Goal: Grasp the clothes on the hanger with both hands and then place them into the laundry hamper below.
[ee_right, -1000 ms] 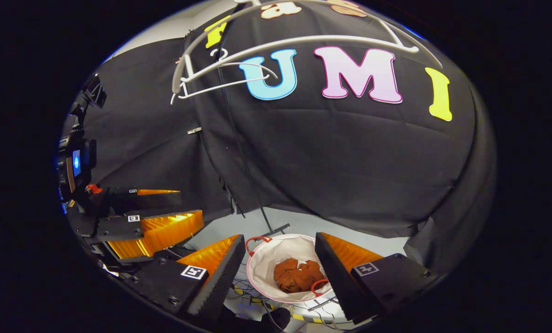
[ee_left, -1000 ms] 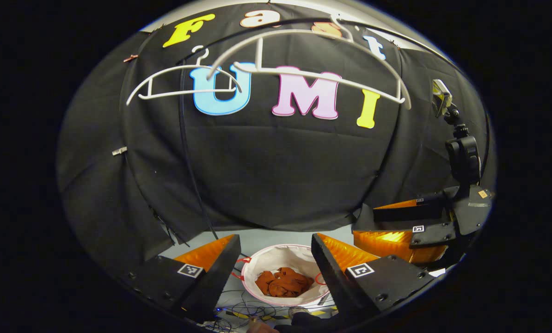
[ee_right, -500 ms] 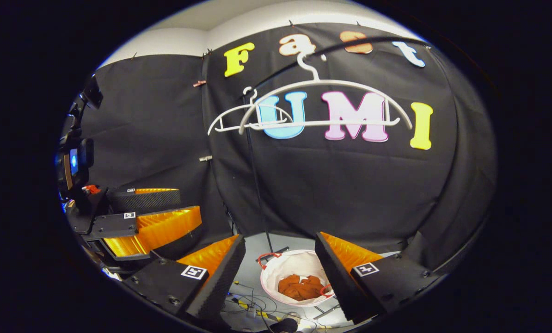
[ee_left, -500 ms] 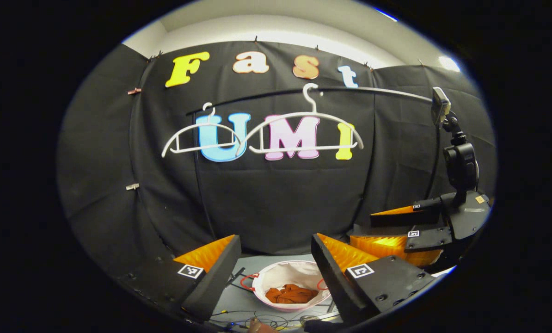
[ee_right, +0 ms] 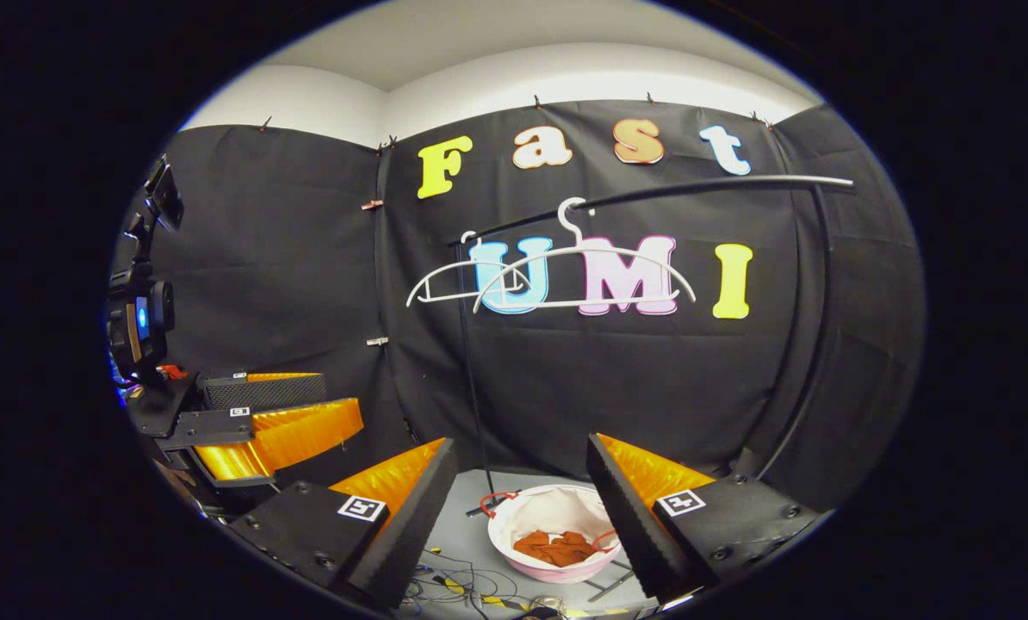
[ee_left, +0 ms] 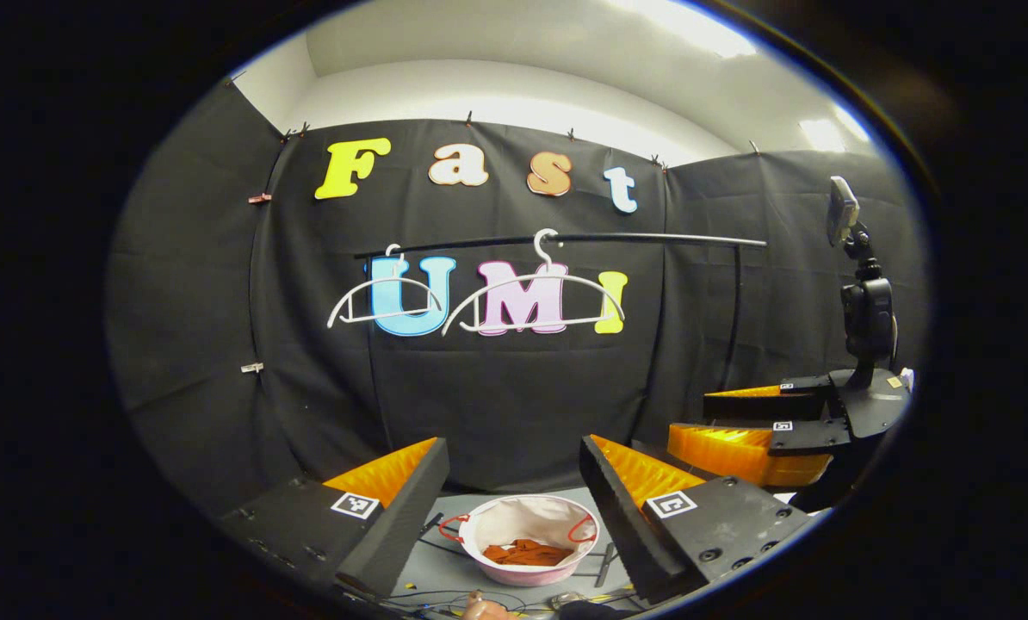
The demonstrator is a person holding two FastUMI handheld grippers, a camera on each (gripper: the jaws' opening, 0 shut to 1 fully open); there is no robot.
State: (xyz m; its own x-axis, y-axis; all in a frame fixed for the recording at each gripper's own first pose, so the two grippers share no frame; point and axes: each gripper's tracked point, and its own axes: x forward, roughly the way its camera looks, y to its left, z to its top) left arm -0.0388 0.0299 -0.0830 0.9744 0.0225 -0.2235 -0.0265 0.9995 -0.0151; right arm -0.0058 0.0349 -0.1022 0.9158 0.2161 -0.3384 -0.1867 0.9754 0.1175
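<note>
Left gripper (ee_left: 514, 482) and right gripper (ee_right: 523, 482) gape wide, seemingly empty.

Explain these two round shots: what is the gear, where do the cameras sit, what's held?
A person holds a two-finger gripper in each hand, with a fisheye camera riding on each one. In the left gripper view, the left gripper stands open and empty, and the right gripper shows off to the side. In the right gripper view, the right gripper is open too, holding nothing. Two bare white plastic hangers hang on a black rail. Below, on the grey floor, stands a round white laundry hamper with red handles, and a crumpled rust-orange garment lies inside it.
</note>
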